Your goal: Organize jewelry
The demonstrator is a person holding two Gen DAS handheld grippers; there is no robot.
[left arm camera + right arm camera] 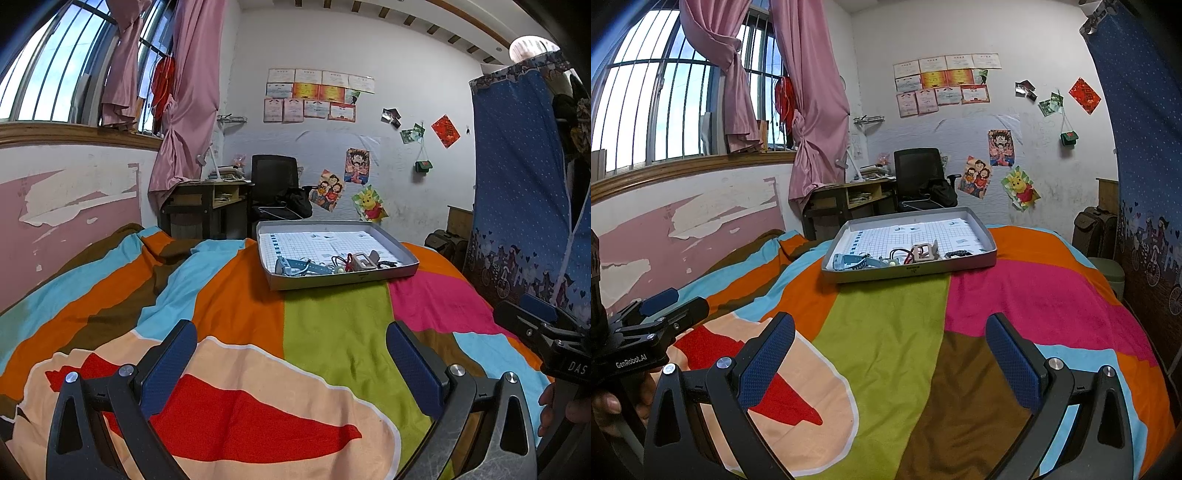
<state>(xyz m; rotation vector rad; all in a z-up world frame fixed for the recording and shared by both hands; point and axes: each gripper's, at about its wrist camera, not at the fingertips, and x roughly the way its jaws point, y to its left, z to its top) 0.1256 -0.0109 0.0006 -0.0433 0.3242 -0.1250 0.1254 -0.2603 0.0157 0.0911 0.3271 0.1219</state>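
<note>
A grey shallow tray (343, 278) lined with grid paper lies on the bed, also in the right wrist view (912, 270). Along its near side lie a blue watch strap (299, 266) (849, 261), a red-and-black cord (341, 260), a small beige frame-like piece (364, 261) (923, 253) and a dark chain (388, 263) (958, 254). My left gripper (291, 354) is open and empty, well short of the tray. My right gripper (890, 350) is open and empty, also short of the tray. Each gripper shows at the edge of the other's view.
The bed has a striped multicolour cover (240, 302). A desk (207, 199) and black chair (275, 181) stand beyond the bed's far end. A blue fabric wardrobe (524, 192) is on the right, a suitcase (1095, 229) beside it. Window wall on the left.
</note>
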